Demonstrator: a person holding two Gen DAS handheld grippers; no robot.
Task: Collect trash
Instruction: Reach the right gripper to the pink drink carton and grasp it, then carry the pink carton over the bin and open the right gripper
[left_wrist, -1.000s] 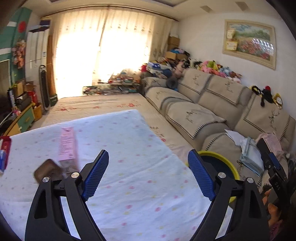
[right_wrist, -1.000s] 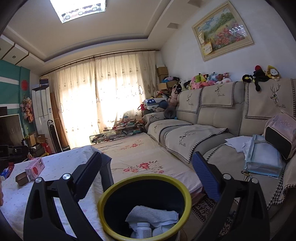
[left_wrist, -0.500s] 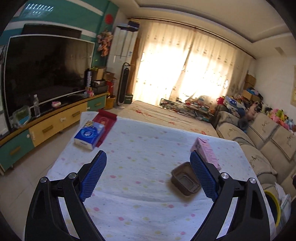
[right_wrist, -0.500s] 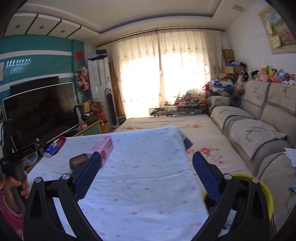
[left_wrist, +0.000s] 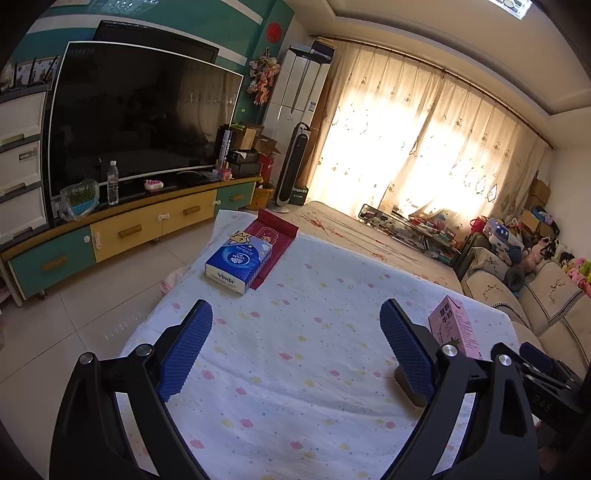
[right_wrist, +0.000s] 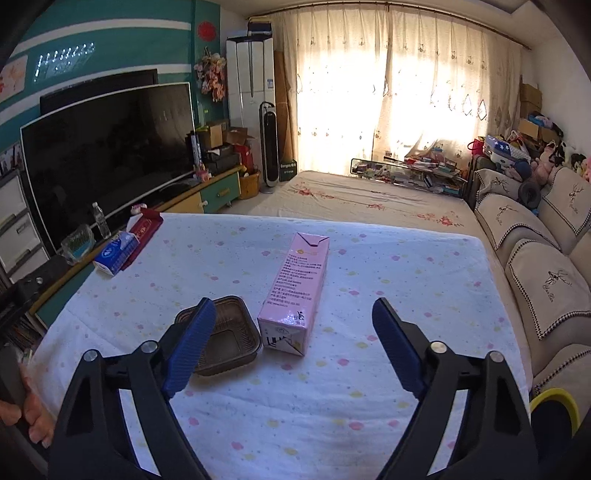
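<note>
Here the right gripper (right_wrist: 293, 325) hangs over the near part of a table (right_wrist: 388, 406) covered in a dotted cloth, pointing down at the 2 bits of trash left on it. Its jaws stand wide and are closing, with nothing pressed between the blue pads; the pink milk carton (right_wrist: 295, 291) lies in the gap ahead of them, flat on its side, its folded end nearest the camera. Just to the carton's left, nearly touching it, sits a shallow brown plastic tray (right_wrist: 229, 332), partly hidden behind the left finger.

The carton looks empty and light, so it should lift easily, but its thin card walls will dent if squeezed hard. A hold across the 2 long flat faces, near the middle, looks safest; the glossy print may slip a little. The tray seems lighter still and springy, with a thin rim that could bend or pop free, so 1 wall of it, pinched gently, seems the likelier hold.

The left gripper (left_wrist: 295, 345) is open and empty, facing bare cloth, with the carton (left_wrist: 456, 328) outside its right finger. A blue tissue pack (left_wrist: 238, 262) and a red packet (left_wrist: 275, 236) lie at the far corner. The yellow-rimmed bin (right_wrist: 554, 400) shows at the table's right edge.
</note>
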